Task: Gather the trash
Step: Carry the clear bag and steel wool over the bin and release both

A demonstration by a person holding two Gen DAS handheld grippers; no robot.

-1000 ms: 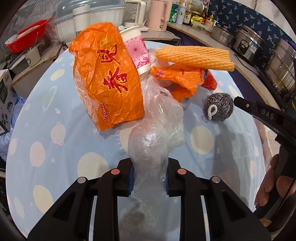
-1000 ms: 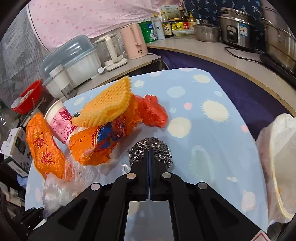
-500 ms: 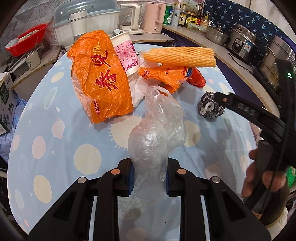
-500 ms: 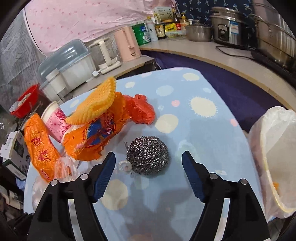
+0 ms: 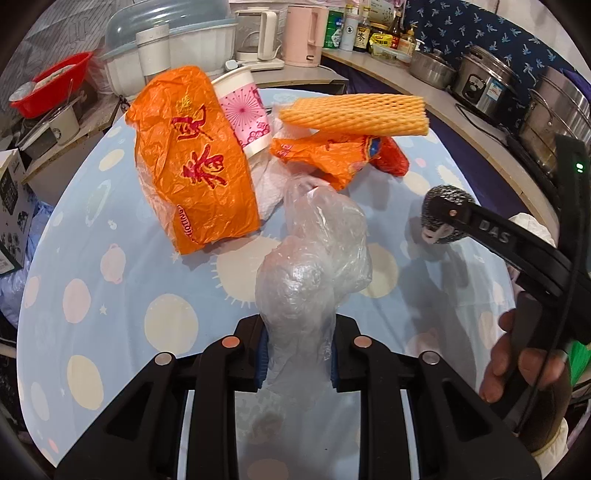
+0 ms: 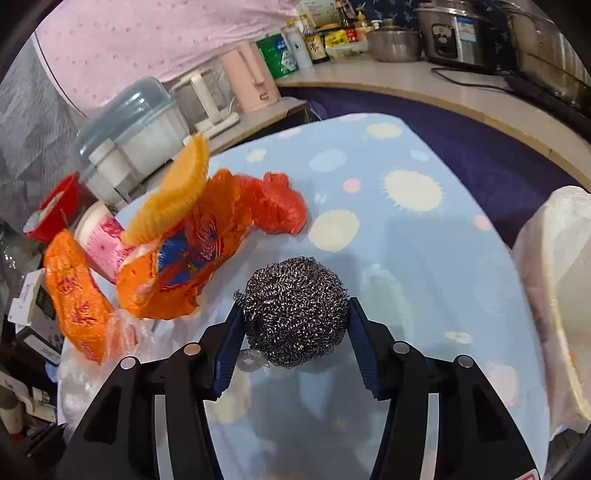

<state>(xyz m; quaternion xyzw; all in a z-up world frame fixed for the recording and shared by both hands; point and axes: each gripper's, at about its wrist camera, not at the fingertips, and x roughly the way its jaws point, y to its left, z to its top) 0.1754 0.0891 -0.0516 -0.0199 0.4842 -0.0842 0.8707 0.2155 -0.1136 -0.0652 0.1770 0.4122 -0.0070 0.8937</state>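
My left gripper (image 5: 296,354) is shut on a crumpled clear plastic bag (image 5: 314,262) and holds it over the blue dotted table (image 5: 122,306). My right gripper (image 6: 295,338) is shut on a steel wool scrubber (image 6: 295,314); its pads touch both sides. The scrubber also shows in the left wrist view (image 5: 439,206) at the right gripper's tip. On the table lie an orange printed bag (image 5: 195,166), a pink paper cup (image 5: 243,114), a yellow foam net (image 5: 354,116) and an orange-red wrapper (image 5: 332,157).
A white-lined trash bin (image 6: 557,295) stands off the table's right edge. A counter behind holds a kettle (image 5: 303,35), a dish cover (image 5: 173,40), bottles and steel pots (image 5: 484,79). A red basin (image 5: 51,83) sits far left.
My right gripper opened, moved forward around the steel wool scrubber, then closed on it. My left gripper kept its hold on the clear bag and drew back slightly.
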